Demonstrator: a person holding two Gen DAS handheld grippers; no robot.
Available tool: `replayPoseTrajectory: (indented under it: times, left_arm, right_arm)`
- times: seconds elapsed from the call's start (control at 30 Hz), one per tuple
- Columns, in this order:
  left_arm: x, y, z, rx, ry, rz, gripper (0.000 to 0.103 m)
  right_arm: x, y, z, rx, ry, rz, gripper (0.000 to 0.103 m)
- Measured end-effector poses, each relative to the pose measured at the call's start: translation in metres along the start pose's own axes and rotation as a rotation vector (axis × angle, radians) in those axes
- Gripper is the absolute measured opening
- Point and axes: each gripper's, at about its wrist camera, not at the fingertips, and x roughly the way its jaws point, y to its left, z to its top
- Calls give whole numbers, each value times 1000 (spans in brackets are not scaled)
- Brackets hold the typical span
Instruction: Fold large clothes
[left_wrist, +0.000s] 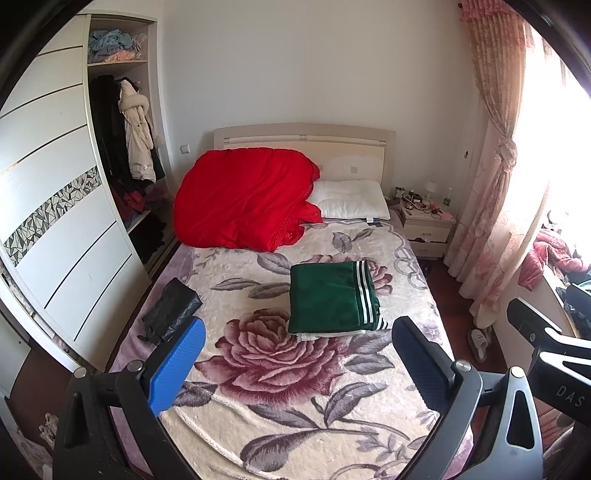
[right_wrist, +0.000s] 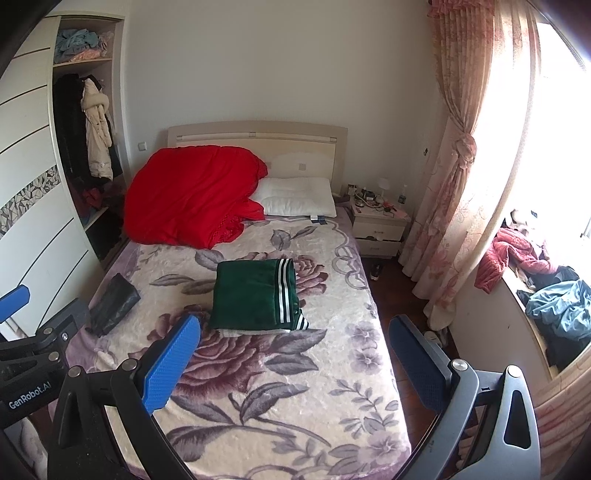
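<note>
Left wrist view shows the left gripper (left_wrist: 295, 369) with its jaws spread wide and empty above the near end of the bed (left_wrist: 369, 435), and the right gripper (right_wrist: 291, 365) hangs equally wide and empty. The green garment (left_wrist: 327, 299) already lies folded mid-bed. Any final tidy should probably press its striped right edge squarely; the pale layer beneath it is mostly hidden, and the black bag (left_wrist: 171, 310) at left is unclear.

Folded green garment (left_wrist: 330, 297) on floral blanket (left_wrist: 295, 387)
</note>
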Motion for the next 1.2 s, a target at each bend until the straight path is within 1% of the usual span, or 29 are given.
replayPoseTrajectory:
  times: [0.13, 0.37, 1.2]
  left_arm:
    - [-4, -2, -1, 1, -7, 0, 103]
    - [-6, -5, 1, 0, -13, -5, 103]
    - [-14, -10, 6, -17, -22, -6, 103]
  right_arm:
    - [0, 1, 1, -2, -3, 2, 103]
    - [3, 3, 11, -12, -13, 10, 103]
    - [2, 9, 14, -21, -15, 5, 103]
